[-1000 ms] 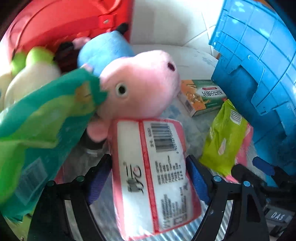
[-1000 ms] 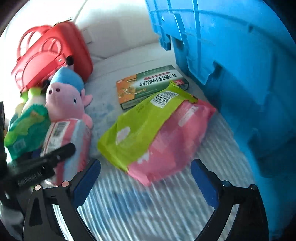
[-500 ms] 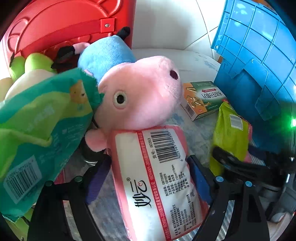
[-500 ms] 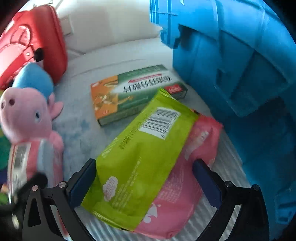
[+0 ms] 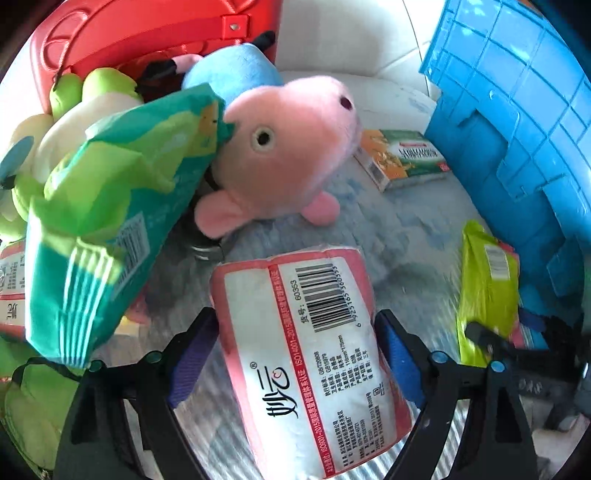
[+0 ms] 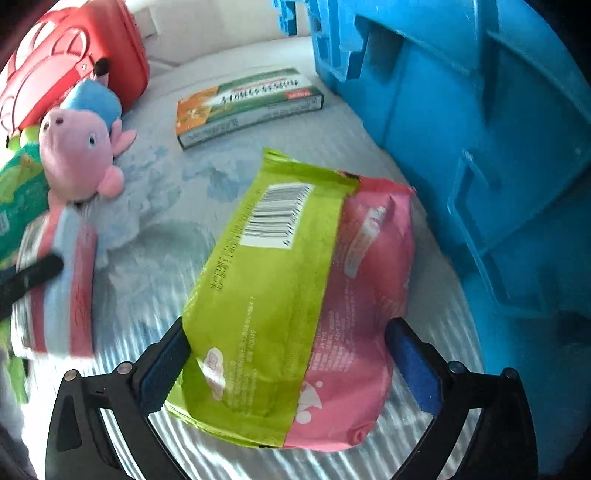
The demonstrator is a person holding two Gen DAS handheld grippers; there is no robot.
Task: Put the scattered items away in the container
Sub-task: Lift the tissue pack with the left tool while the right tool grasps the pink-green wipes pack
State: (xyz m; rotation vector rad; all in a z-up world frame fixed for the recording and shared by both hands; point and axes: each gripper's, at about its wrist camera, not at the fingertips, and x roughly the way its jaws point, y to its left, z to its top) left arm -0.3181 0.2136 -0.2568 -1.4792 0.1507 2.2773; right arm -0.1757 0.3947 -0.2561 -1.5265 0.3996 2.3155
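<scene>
A pink-and-white tissue pack (image 5: 295,350) with a barcode sits between the pads of my left gripper (image 5: 295,354). Both pads touch its sides while the jaws are opening slightly. In the right wrist view the same tissue pack (image 6: 55,280) shows at the left with a dark finger across it. A green-and-pink wipes pack (image 6: 288,295) lies on the striped cloth between the fingers of my right gripper (image 6: 288,354), which stands open around it. Its left pad touches the pack's edge. The blue crate (image 5: 517,129) (image 6: 480,147) rises at the right.
A pink pig plush (image 5: 288,147) (image 6: 77,155) lies just beyond the tissue pack. A green snack bag (image 5: 110,221) and a green-white plush (image 5: 74,122) crowd the left. A red case (image 5: 147,33) stands behind. An orange-green box (image 6: 247,107) lies near the crate.
My right gripper has moved forward so the green-and-pink pack now lies between its fingers. The tissue pack has come away from the pig plush together with my left gripper.
</scene>
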